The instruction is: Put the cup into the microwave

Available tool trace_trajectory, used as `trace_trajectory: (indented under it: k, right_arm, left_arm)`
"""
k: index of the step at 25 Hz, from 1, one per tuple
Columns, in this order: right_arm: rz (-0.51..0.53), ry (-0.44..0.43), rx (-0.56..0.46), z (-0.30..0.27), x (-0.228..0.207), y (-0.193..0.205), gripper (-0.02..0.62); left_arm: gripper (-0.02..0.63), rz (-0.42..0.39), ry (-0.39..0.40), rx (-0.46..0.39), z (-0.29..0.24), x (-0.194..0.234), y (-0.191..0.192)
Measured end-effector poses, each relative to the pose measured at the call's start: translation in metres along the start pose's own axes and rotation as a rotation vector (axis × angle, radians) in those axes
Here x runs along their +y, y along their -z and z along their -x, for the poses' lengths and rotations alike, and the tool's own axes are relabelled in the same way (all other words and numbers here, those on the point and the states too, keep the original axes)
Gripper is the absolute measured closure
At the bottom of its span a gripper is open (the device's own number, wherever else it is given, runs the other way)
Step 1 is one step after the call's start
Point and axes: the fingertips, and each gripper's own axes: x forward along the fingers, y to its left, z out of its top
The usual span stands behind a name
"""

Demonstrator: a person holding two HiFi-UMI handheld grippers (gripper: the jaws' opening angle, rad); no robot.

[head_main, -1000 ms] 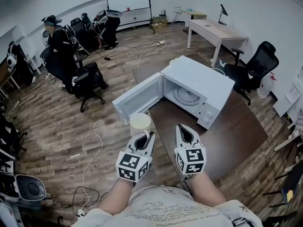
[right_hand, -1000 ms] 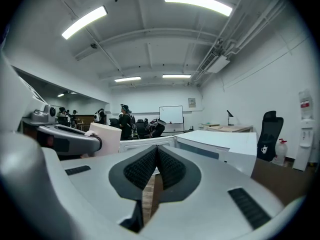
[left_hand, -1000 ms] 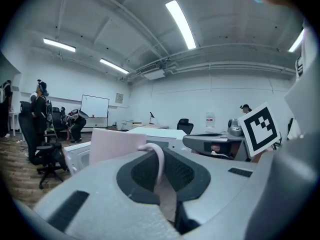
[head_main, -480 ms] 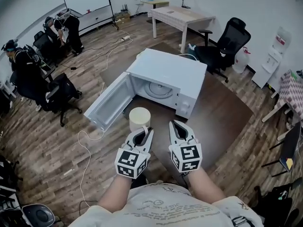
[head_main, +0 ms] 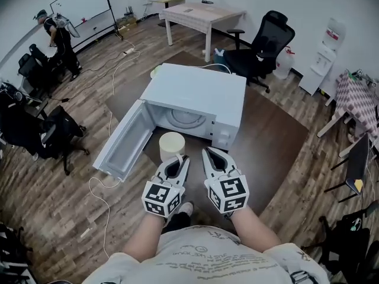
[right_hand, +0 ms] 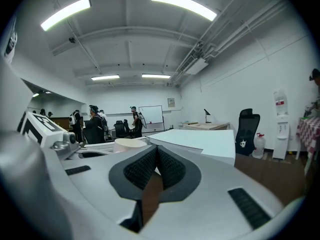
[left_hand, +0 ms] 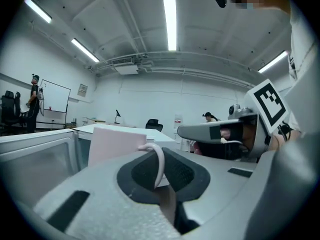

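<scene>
A cream cup hangs just in front of the open white microwave, whose door swings out to the left. My left gripper is shut on the cup's thin handle. The cup body fills the space beyond the jaws in the left gripper view. My right gripper sits beside it to the right, shut with nothing in it. In the right gripper view the right gripper points past the cup's rim and the microwave top. The glass turntable shows inside the cavity.
The microwave stands on a dark brown table. A black office chair and a light desk stand beyond it. A white cable trails over the wooden floor at left. People stand by a whiteboard at the far left.
The left gripper has carried the cup from beside the door's edge to in front of the microwave opening. Both grippers and the head view have come closer to the microwave.
</scene>
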Motion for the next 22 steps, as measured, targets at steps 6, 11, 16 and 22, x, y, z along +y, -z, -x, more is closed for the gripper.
trace_trajectory:
  k: [6, 11, 16, 22]
  right_arm:
    - [-0.023, 0.062, 0.028, -0.028, -0.013, 0.0, 0.58]
    - [0.011, 0.13, 0.057, -0.046, -0.019, 0.004, 0.58]
    - [0.012, 0.202, 0.09, -0.049, -0.03, 0.007, 0.58]
    - [-0.001, 0.288, 0.118, -0.041, -0.043, 0.018, 0.58]
  left_arm:
    - [0.583, 0.007, 0.119, 0.016, -0.03, 0.033, 0.023]
    - [0.584, 0.002, 0.262, 0.005, -0.047, 0.055, 0.044]
    - [0.586, -0.033, 0.343, 0.025, -0.069, 0.069, 0.062]
    - [0.586, -0.055, 0.407, 0.06, -0.098, 0.083, 0.079]
